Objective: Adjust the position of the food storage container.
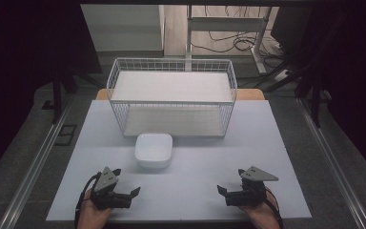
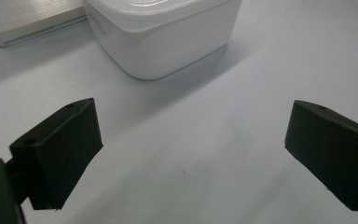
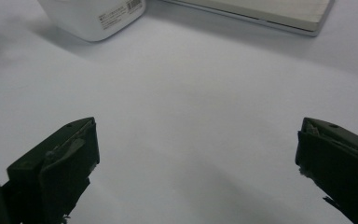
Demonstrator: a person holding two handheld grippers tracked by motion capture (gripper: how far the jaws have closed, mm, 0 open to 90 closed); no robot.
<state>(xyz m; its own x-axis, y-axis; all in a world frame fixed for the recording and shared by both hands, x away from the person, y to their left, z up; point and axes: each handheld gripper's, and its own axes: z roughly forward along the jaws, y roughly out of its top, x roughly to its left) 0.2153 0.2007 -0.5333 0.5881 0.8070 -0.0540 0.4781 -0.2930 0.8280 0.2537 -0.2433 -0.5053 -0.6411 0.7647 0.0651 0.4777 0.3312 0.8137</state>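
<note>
A white, rounded-square lidded container (image 1: 153, 150) stands on the pale table (image 1: 195, 186), just in front of a white wire rack (image 1: 171, 98). My left gripper (image 1: 126, 182) rests near the front edge, left of centre, open with nothing between its jaws. In the left gripper view the container (image 2: 168, 37) stands a short way ahead of the left gripper (image 2: 191, 144). My right gripper (image 1: 231, 181) sits at the front right, also open and empty. In the right gripper view the container (image 3: 93, 16) shows a barcode label, far up and left of the right gripper (image 3: 196, 163).
The wire rack has a lower shelf board (image 3: 261, 11) and an upper board, and stands at the table's back centre. Dark panels flank the table on both sides. Desk legs and cables (image 1: 228, 43) lie on the floor beyond the rack.
</note>
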